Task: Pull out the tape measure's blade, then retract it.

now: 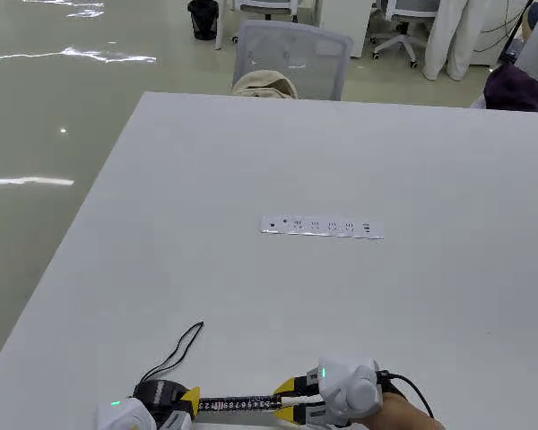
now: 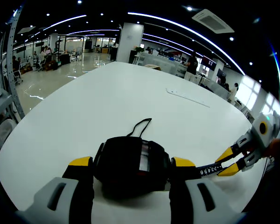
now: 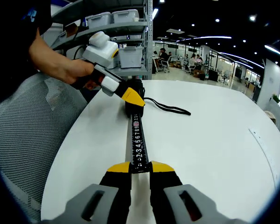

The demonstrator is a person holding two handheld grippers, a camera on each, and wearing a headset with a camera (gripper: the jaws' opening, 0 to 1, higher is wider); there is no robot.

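Note:
A black tape measure case (image 2: pixel 132 164) lies on the white table, clamped between the yellow-tipped jaws of my left gripper (image 2: pixel 130 163); the case (image 1: pixel 160 394) sits at the near left edge in the head view, and it appears again (image 3: pixel 133 99) in the right gripper view. Its black blade (image 3: pixel 137 140) with white numbers runs out to my right gripper (image 3: pixel 140 166), which is shut on the blade's end. The same blade (image 1: pixel 238 404) spans between my left gripper (image 1: pixel 190 403) and my right gripper (image 1: pixel 285 399). A black wrist strap (image 1: pixel 179 348) trails from the case.
A white power strip (image 1: pixel 321 227) lies flat mid-table. A grey mesh chair (image 1: pixel 289 58) stands at the table's far edge. A mesh chair back (image 3: pixel 32 140) is close beside the table's near edge. Shelving with bins (image 3: pixel 116 28) rises behind.

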